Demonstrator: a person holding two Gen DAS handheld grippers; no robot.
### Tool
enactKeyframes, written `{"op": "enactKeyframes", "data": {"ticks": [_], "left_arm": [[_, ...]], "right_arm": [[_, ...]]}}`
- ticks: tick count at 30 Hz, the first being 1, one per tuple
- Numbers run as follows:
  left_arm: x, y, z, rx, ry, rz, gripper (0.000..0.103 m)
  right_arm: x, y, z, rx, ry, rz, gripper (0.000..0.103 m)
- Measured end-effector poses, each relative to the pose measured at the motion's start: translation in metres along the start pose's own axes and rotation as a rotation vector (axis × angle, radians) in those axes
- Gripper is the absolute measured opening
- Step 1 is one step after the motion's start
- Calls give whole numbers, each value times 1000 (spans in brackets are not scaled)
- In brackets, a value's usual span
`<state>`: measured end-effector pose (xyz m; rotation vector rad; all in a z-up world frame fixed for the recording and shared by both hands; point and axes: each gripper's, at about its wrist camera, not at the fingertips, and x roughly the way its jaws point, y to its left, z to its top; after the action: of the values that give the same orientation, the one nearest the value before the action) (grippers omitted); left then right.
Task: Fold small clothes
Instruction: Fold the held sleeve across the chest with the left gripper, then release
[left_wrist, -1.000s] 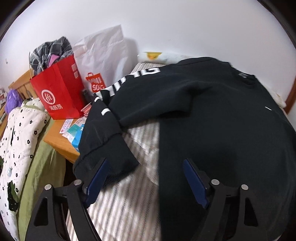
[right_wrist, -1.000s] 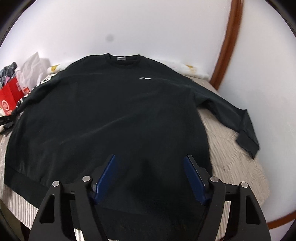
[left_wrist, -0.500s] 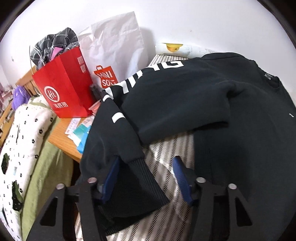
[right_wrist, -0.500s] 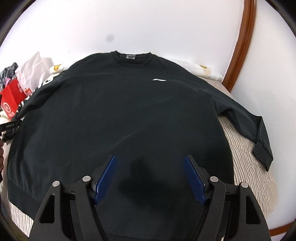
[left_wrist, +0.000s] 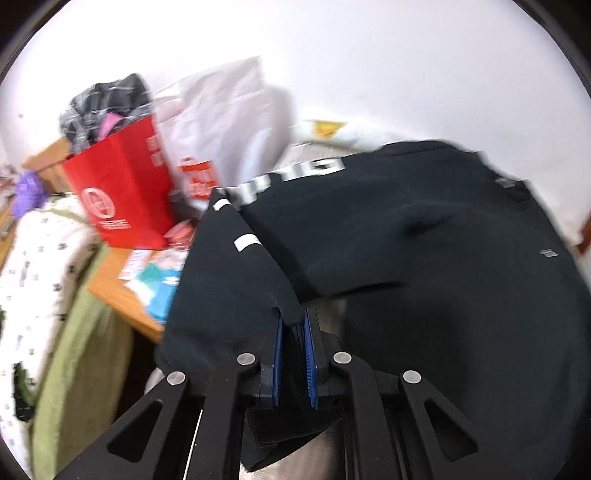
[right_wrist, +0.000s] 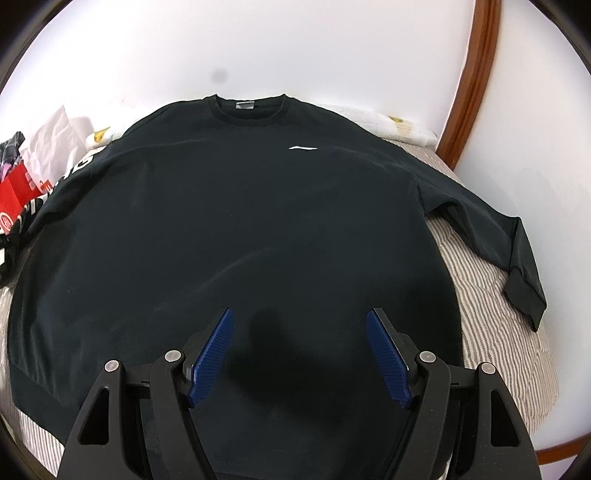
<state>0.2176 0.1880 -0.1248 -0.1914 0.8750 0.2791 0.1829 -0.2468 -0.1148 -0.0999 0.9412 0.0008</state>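
Observation:
A black long-sleeved sweatshirt (right_wrist: 240, 206) lies flat, front up, on a striped bed, collar toward the far wall. Its left sleeve (left_wrist: 229, 280), with white lettering, hangs over the bed's left edge. My left gripper (left_wrist: 293, 328) is shut on the cuff end of that sleeve and holds it lifted. My right gripper (right_wrist: 299, 332) is open and empty, hovering over the lower middle of the sweatshirt body. The right sleeve (right_wrist: 509, 251) lies spread on the bed at the right.
A red paper bag (left_wrist: 118, 192) and a white bag (left_wrist: 221, 125) stand on a wooden bedside table (left_wrist: 118, 295) left of the bed. A spotted quilt (left_wrist: 33, 280) lies further left. The wall and a brown wooden frame (right_wrist: 469, 85) stand behind.
My left gripper moved onto the sleeve cuff, closed on it, and lifted it. My right gripper stayed open, drifting slightly forward over the sweatshirt.

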Motion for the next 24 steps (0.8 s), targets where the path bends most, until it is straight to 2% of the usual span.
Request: {"op": "enactKeyframes", "data": {"ticks": [1,3,7,9,14,24], "left_arm": [[-7,-8,3,-13,7,-60,10],[-17,-23,8,-25,19,-118,10],[-40,-71,13,3,6,-162,10],[-48,-96,15,0,12,-207,10],[-56,-155,14,25,18,-279,10],[-54,-241,4,117,97,-398,10]], "right_arm": [[0,-3,0,-4,-8,-2,73],[-2,-13,0,-13,-33,9,73],[-5,-36,5,-9,-73,44,73],[-7,-50,9,-4,-86,79,73],[-13,-72,17,-31,-114,123,73],[-15,-91,21,-67,-88,135,73]]}}
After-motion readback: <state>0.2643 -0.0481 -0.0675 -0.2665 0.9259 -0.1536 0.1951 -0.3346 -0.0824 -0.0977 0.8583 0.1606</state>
